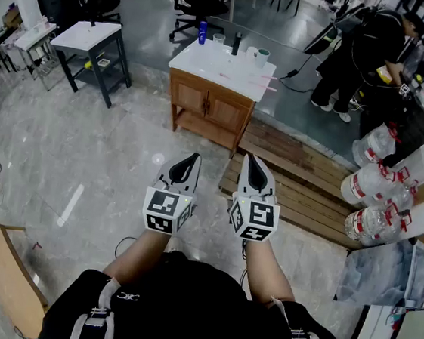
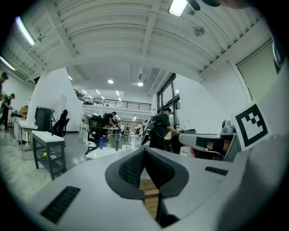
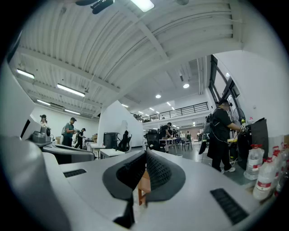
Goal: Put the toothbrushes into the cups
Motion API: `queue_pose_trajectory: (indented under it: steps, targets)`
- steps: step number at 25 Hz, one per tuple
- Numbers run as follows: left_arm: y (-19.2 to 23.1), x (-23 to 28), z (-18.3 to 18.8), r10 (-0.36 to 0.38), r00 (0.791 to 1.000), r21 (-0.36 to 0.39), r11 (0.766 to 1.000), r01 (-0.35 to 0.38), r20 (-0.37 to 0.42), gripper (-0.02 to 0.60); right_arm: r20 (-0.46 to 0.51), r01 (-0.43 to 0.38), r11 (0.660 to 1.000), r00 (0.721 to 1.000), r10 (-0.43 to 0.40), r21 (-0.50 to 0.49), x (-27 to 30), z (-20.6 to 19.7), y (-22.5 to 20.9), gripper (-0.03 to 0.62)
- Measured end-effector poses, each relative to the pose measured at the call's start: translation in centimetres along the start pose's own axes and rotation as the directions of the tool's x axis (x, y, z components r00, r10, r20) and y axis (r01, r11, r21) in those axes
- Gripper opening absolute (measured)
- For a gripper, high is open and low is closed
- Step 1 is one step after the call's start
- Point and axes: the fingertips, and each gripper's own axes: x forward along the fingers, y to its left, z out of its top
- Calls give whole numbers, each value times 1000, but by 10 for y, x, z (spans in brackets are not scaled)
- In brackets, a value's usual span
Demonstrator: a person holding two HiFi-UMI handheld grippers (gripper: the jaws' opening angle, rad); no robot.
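Toothbrushes (image 1: 234, 77), thin pink sticks lying toward the right edge of the white cabinet top (image 1: 202, 59), cups (image 1: 262, 57) along its back edge, look light, stiff and slippery, so I'd pinch mid-handle; my left gripper (image 1: 193, 157) and right gripper (image 1: 248, 158) hover well short, jaws pressed together, empty.

Grey floor (image 1: 70, 149); wooden cabinet (image 1: 207, 111), white top; slatted pallet (image 1: 301, 186) beside; ribbed white ceiling (image 3: 90, 54), strip lights (image 3: 70, 90).

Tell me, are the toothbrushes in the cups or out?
Out: pink toothbrushes lie flat on the white cabinet top, apart from the cups.
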Motion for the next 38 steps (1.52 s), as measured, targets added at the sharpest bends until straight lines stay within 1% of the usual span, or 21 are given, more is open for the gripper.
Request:
queue_pose_trajectory:
  steps: [7, 11, 14, 18, 22, 27, 30, 38]
  targets:
    - [-22, -16, -3, -9, 1000, -3, 1000, 9, -10, 12, 12, 28, 999, 1000, -29, 25, -28, -1, -6, 14]
    - [-20, -8, -4, -23, 1000, -5, 1000, 23, -13, 12, -8, 37, 999, 999, -37, 22, -22, -9, -8, 14]
    - [-11, 2, -2, -33, 999, -4, 999, 33, -13, 12, -16, 43, 999, 999, -43, 20, -10, -12, -7, 14]
    - [13, 19, 7, -48, 999, 12, 999, 48, 2, 12, -10, 54, 998, 999, -54, 17, 20, -9, -2, 14]
    - [46, 34, 14, -66, 998, 29, 997, 66, 14, 12, -2, 68, 998, 998, -68, 12, 52, -9, 13, 14]
    - [86, 52, 15, -96, 995, 43, 995, 95, 15, 12, 11, 106, 994, 994, -106, 17, 90, -12, 26, 14]
    - [108, 62, 13, -104, 995, 37, 994, 104, 6, 12, 8, 130, 991, 991, -131, 19, 108, -15, 29, 14]
    - [150, 97, 5, -100, 995, 16, 995, 100, 1, 12, 3, 150, 989, 989, -150, 8, 158, -24, 25, 14]
